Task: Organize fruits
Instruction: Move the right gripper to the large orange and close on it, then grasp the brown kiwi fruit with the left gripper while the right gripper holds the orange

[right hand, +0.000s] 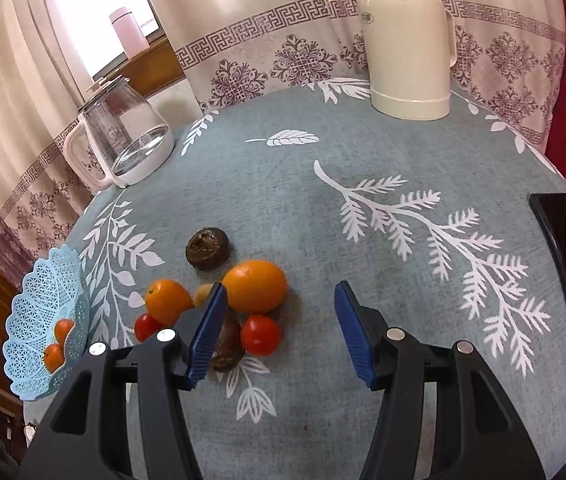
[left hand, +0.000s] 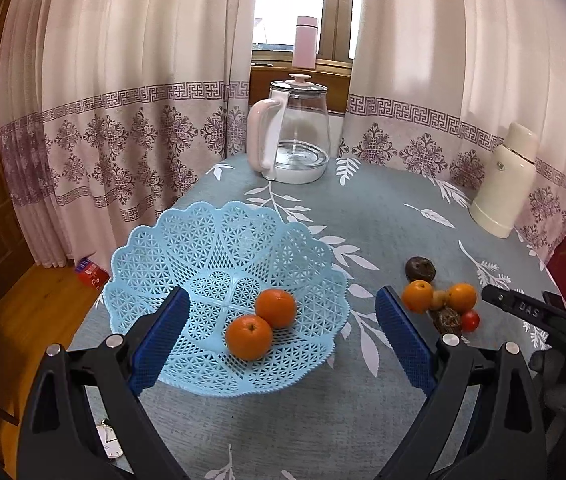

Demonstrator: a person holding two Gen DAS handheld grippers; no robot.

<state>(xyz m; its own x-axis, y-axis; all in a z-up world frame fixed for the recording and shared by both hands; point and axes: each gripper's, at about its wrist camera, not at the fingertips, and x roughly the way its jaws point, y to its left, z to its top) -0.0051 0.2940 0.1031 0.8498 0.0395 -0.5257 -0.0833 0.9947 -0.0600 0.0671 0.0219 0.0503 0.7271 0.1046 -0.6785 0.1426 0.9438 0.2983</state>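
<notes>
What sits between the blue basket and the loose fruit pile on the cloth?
Nothing but bare tablecloth. The left wrist view shows a clear strip between the blue basket and the fruit pile, crossed only by the open left gripper's finger in the foreground.

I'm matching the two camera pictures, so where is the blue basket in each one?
Left wrist view: the blue basket sits centre-left, holding two oranges.
Right wrist view: the blue basket shows at the far left edge.
Shared landmark: the glass kettle behind it.
</notes>
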